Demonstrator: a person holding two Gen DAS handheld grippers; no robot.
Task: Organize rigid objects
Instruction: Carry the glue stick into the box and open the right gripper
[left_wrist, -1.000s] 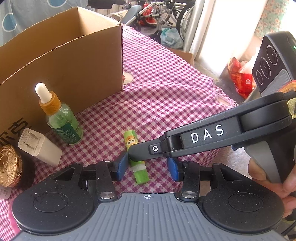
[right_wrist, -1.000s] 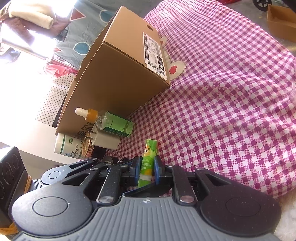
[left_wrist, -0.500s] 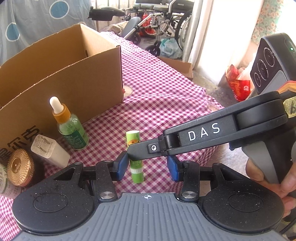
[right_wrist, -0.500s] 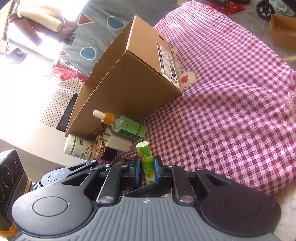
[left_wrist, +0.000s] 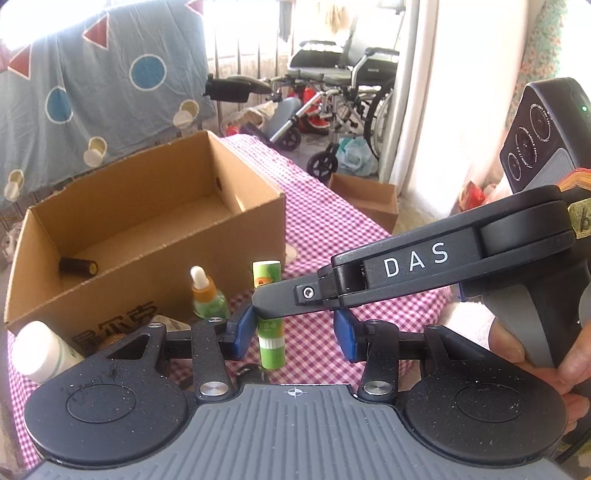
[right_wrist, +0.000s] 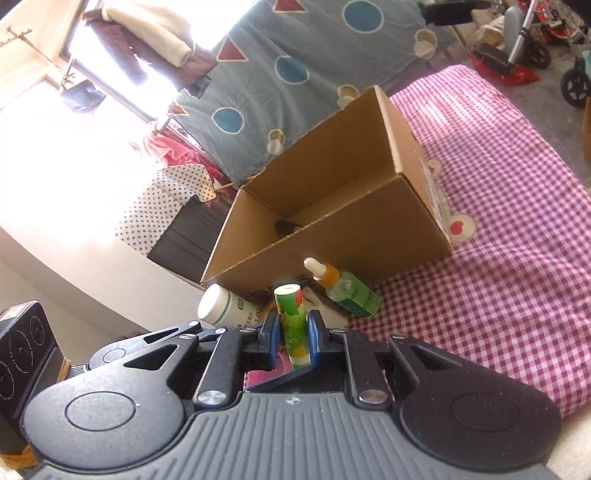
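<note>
we are gripping the green glue stick (right_wrist: 293, 325) upright in the right gripper (right_wrist: 292, 341), whose jaws are closing on it at lower centre, below the cardboard box (right_wrist: 354, 236). the left gripper (left_wrist: 293, 334) jaws are standing apart, holding nothing, with the stick between them, above the checked tabletop (left_wrist: 332, 236).

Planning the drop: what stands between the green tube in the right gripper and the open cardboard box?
In the right wrist view, the dropper bottle and white pill bottle stand against the cardboard box, beyond the green tube in the right gripper.
</note>
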